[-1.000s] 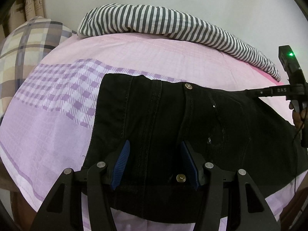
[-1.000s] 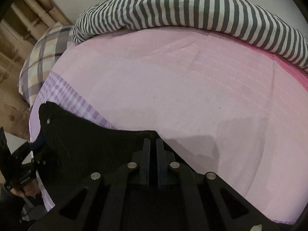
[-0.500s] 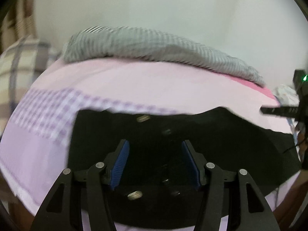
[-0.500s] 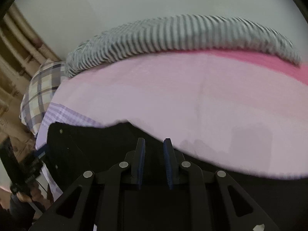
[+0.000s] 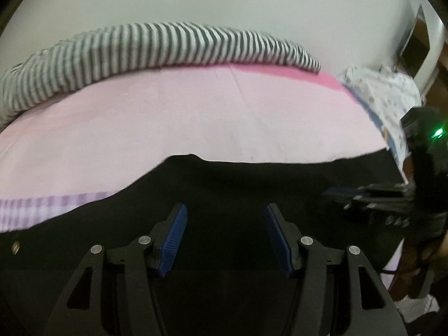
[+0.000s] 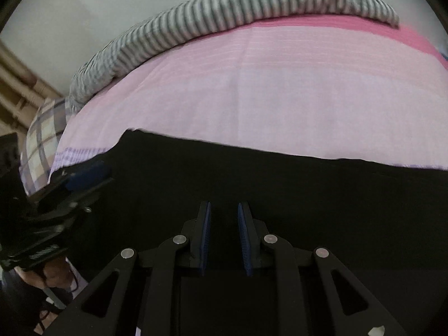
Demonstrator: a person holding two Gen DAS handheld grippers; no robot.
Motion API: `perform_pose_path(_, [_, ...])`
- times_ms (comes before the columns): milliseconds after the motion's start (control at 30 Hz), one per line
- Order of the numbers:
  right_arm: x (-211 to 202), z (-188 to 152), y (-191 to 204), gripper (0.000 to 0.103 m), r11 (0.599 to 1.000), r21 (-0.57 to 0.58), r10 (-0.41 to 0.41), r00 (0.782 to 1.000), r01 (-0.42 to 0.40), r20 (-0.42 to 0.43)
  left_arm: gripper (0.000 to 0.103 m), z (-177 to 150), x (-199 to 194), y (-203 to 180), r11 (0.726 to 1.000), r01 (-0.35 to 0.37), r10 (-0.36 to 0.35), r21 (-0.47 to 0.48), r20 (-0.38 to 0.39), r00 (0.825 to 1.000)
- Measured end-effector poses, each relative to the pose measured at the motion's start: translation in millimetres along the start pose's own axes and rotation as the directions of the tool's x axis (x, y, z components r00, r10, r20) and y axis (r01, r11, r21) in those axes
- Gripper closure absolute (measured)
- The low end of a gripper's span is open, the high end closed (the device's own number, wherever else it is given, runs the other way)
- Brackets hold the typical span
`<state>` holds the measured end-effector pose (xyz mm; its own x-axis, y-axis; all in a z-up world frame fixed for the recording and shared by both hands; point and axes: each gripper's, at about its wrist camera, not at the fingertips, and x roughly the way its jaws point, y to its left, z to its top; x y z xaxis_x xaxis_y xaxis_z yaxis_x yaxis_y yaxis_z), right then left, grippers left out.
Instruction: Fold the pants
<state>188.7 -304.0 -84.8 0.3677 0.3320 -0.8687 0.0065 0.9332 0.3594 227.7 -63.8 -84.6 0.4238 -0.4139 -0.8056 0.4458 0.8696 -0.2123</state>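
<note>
We judge a fold just laid: over the black pants [image 5: 224,184], left gripper [image 5: 224,240] wide, right gripper [image 6: 223,240] narrow, both empty; next, regrip an edge.

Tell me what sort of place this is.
Most likely a bedroom: black pants lie on a bed with a pink sheet, a striped blanket is bunched along the wall, and a plaid pillow sits at one end.

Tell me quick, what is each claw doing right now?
Left claw: open wide above the black pants, holding nothing.
Right claw: open a small gap, nothing pinched between its pads, pants beneath.
</note>
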Motion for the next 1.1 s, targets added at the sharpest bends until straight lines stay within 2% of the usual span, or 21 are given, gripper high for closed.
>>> perform_pose_path(67, [-3, 1, -16, 0.085, 0.999, 0.031, -0.013, 1.000, 0.013, 0.014, 0.044, 3, 9, 3, 1.000, -0.028, 0.028, -0.008, -0.015, 1.000])
perform_pose_path(167, [-16, -1, -48, 0.085, 0.995, 0.093, -0.036, 0.998, 0.032, 0.045, 0.044, 7, 15, 10, 0.999, -0.029, 0.029, -0.021, -0.023, 0.999])
perform_pose_path(233, [-26, -3, -69, 0.087, 0.990, 0.140, -0.027, 0.997, 0.017, 0.069, 0.044, 5, 16, 9, 0.999, -0.038, 0.038, -0.013, -0.022, 0.999])
perform_pose_path(433, [-69, -19, -138, 0.079, 0.956, 0.279, -0.129, 0.983, 0.089, 0.128, 0.044, 2, 22, -2, 0.994, -0.105, 0.106, 0.023, -0.019, 0.994])
perform_pose_path(567, [-113, -36, -182, 0.073, 0.923, 0.351, -0.229, 0.959, 0.159, 0.169, 0.044, 0, 17, -5, 0.993, -0.120, 0.120, 0.003, -0.027, 0.992])
perform_pose_path(667, [-145, -53, -218, 0.071, 0.888, 0.413, -0.298, 0.938, 0.204, 0.177, 0.044, -2, 6, -17, 0.995, -0.102, 0.102, 0.010, -0.017, 0.995])
perform_pose_path(800, [-172, -80, -257, 0.062, 0.864, 0.486, -0.256, 0.947, 0.134, 0.194, 0.044, -12, -5, -46, 0.996, -0.066, 0.066, 0.067, -0.005, 0.998])
perform_pose_path(967, [-181, -116, -309, 0.061, 0.821, 0.571, -0.153, 0.971, 0.022, 0.183, 0.044, -24, -7, -79, 0.993, 0.013, -0.009, 0.117, -0.036, 0.999])
perform_pose_path(1100, [-175, -130, -334, 0.061, 0.813, 0.579, -0.056, 0.981, -0.064, 0.186, 0.044, -28, -7, -97, 0.990, 0.041, -0.035, 0.137, -0.049, 0.998])
